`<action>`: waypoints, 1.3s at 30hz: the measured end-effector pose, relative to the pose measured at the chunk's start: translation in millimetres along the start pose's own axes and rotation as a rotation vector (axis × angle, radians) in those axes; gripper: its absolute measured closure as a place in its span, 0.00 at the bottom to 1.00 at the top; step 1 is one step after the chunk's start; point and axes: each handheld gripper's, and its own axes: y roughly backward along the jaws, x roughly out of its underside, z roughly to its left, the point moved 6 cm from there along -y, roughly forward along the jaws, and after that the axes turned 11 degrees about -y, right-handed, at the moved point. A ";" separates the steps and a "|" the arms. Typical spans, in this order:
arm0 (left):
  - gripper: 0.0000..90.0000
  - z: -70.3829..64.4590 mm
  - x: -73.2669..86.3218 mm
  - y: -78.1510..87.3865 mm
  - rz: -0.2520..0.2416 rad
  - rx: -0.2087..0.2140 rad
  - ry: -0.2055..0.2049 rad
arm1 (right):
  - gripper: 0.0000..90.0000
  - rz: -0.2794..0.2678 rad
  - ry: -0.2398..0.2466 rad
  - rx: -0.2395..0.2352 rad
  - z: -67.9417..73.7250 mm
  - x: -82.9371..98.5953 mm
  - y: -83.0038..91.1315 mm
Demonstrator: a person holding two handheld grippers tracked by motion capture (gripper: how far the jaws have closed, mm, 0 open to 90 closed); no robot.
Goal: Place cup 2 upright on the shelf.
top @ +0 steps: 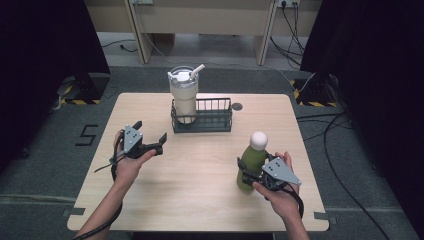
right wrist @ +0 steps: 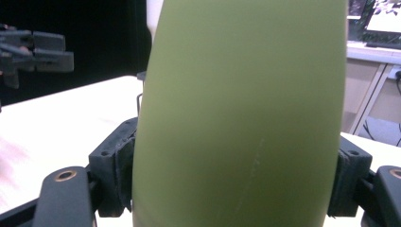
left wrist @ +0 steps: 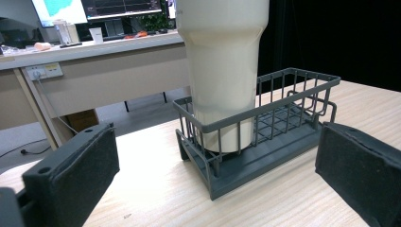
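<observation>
The green bottle [top: 251, 162] with a white cap is held upright on the wooden table [top: 200, 200], clamped between the jaws of the right gripper [top: 246, 175]. The left gripper [top: 150, 136] is held wide apart and empty, pointed at the cream tumbler [top: 183, 97], which is stood in the left end of the dark wire basket [top: 215, 120]. Whether the bottle's base touches the table is perhaps unclear.

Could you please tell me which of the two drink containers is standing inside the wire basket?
The cream tumbler with the straw lid stands in the left end of the dark wire basket. The green bottle stands outside it, on the table, between the right gripper jaws.
</observation>
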 end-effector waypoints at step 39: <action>0.00 5.2 6.0 2.0 0.009 -0.012 0.017 | 0.26 -0.085 -0.011 0.021 -12.7 -60.4 -52.8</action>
